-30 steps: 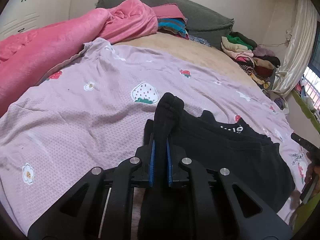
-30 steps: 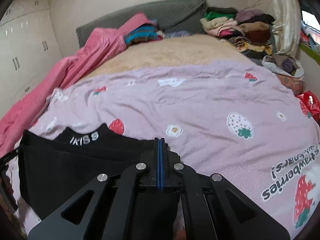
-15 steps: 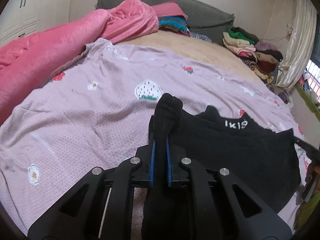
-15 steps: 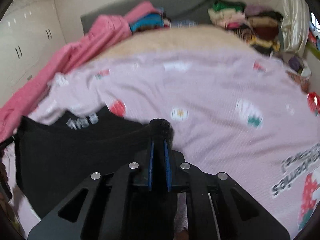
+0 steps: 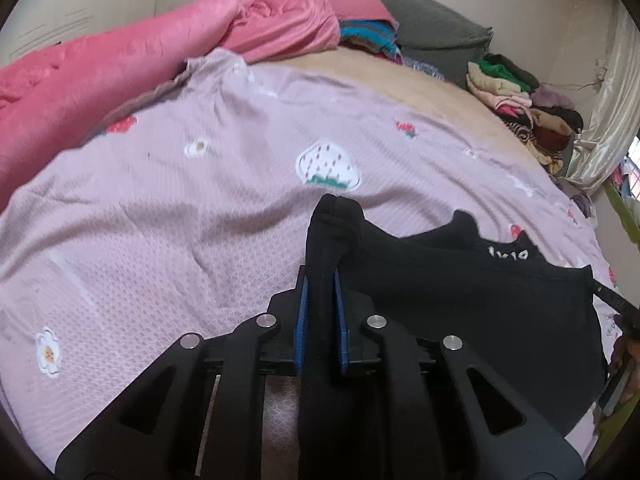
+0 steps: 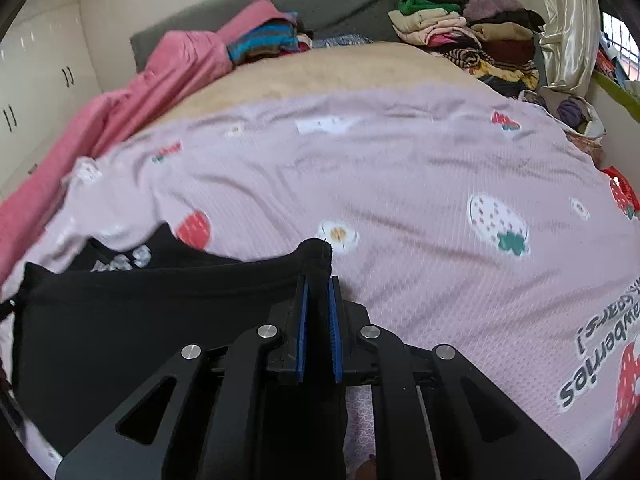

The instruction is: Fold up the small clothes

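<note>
A small black garment [image 5: 480,292] with white lettering at its collar hangs stretched between both grippers, just over the lilac strawberry-print sheet [image 5: 160,220]. My left gripper [image 5: 320,276] pinches a thick fold of the garment's left corner; its jaws are starting to open, with the cloth still pressed between the blue pads. In the right wrist view the same garment [image 6: 140,312] spreads to the left, and my right gripper [image 6: 318,280] is shut on its right corner above the sheet [image 6: 400,180].
A pink blanket [image 5: 100,72] is heaped along the left side of the bed. Stacks of folded clothes [image 6: 460,40] sit at the far right by a curtain [image 6: 568,20]. A grey headboard [image 6: 320,4] and white wardrobes [image 6: 36,80] lie beyond.
Both grippers have sunk toward the sheet with the black garment, which now hangs lower and wider. A thicker bunch of cloth shows between the right pads.
</note>
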Motion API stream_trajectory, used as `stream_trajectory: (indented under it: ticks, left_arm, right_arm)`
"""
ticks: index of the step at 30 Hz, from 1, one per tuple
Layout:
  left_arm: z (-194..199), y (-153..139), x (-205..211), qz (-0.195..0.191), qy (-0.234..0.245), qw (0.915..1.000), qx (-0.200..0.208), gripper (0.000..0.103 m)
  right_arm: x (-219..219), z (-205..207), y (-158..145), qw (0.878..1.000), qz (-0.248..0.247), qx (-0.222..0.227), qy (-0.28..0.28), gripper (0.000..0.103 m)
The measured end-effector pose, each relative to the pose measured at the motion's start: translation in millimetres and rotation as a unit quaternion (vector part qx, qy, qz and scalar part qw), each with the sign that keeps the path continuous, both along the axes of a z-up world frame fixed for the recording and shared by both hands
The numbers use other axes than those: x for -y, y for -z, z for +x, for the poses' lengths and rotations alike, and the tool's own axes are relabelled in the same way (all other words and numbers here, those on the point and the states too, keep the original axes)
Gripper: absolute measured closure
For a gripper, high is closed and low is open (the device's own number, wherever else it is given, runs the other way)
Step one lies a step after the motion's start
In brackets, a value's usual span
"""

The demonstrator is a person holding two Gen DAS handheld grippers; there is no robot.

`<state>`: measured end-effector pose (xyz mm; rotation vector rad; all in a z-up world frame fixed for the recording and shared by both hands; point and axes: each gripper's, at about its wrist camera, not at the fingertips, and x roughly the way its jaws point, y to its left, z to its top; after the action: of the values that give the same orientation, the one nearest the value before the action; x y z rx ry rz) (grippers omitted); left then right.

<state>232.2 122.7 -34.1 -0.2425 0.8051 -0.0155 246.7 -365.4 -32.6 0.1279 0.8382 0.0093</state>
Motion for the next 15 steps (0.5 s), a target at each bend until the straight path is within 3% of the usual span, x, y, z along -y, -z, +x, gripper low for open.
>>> stream_trajectory:
  ticks: [4, 7, 9, 15]
  left_arm:
    - [-1, 3, -7, 0.001, -0.015, 0.9999, -0.004, 0.082]
    - [-6, -3, -10, 0.001, -0.020, 0.9998, 0.005, 0.080]
    - [-12, -11, -8, 0.011, -0.022, 0.9996, 0.016, 0.079]
    - [-32, -29, -4, 0.016, -0.019, 0.9991, 0.033, 0.061]
  right_arm:
    - [-3, -2, 4, 1.000, -0.022, -0.001, 0.008, 0.092]
    - [-4, -5, 3, 0.999, -0.038, -0.001, 0.014, 0.088]
    - [-4, -10, 0, 0.999, -0.049, 0.002, 0.017, 0.079]
    - [-8, -36, -17, 0.999, -0.044, 0.023, -0.004, 0.067]
